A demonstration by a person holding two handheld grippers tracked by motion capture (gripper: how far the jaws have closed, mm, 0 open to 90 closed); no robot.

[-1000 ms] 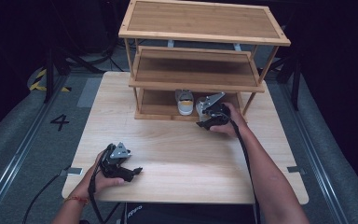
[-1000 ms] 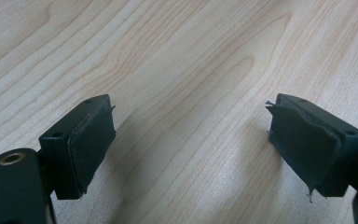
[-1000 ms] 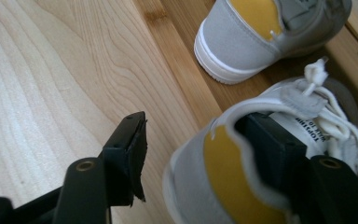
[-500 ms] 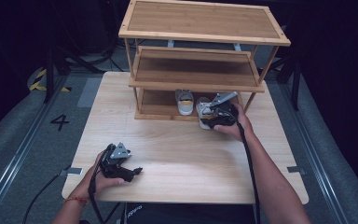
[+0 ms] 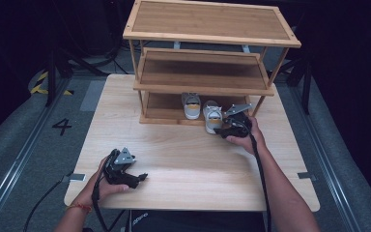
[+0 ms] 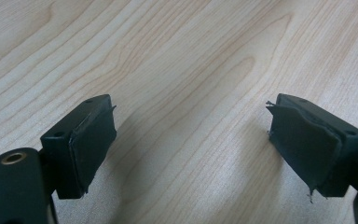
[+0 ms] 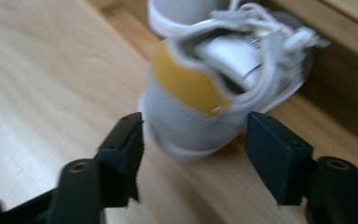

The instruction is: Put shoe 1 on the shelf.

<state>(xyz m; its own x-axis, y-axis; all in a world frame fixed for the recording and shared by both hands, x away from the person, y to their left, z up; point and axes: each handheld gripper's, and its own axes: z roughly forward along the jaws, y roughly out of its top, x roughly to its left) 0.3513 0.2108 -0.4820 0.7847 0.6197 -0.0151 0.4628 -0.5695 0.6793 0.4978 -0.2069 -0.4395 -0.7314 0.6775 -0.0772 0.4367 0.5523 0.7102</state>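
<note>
Grey shoe [image 5: 213, 118] lies heel twd person, toe into shelf [image 5: 203, 87]. R gripper [image 7: 193, 140] jaws just closing round heel, pads not pressing. L gripper [image 6: 191, 140] open over table [image 6: 177, 56].

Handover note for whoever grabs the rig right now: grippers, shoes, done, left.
Left gripper: open, nothing between the jaws, resting on the table near the front edge.
Right gripper: jaws have just been closing, standing either side of the heel of the right shoe; pads not clearly pressing yet.
Left shoe: on the bottom shelf of the rack.
Right shoe: heel out over the table, toe at the shelf edge.
Done: one shoe shelved.
Left: probably place the right shoe beside it.
</note>
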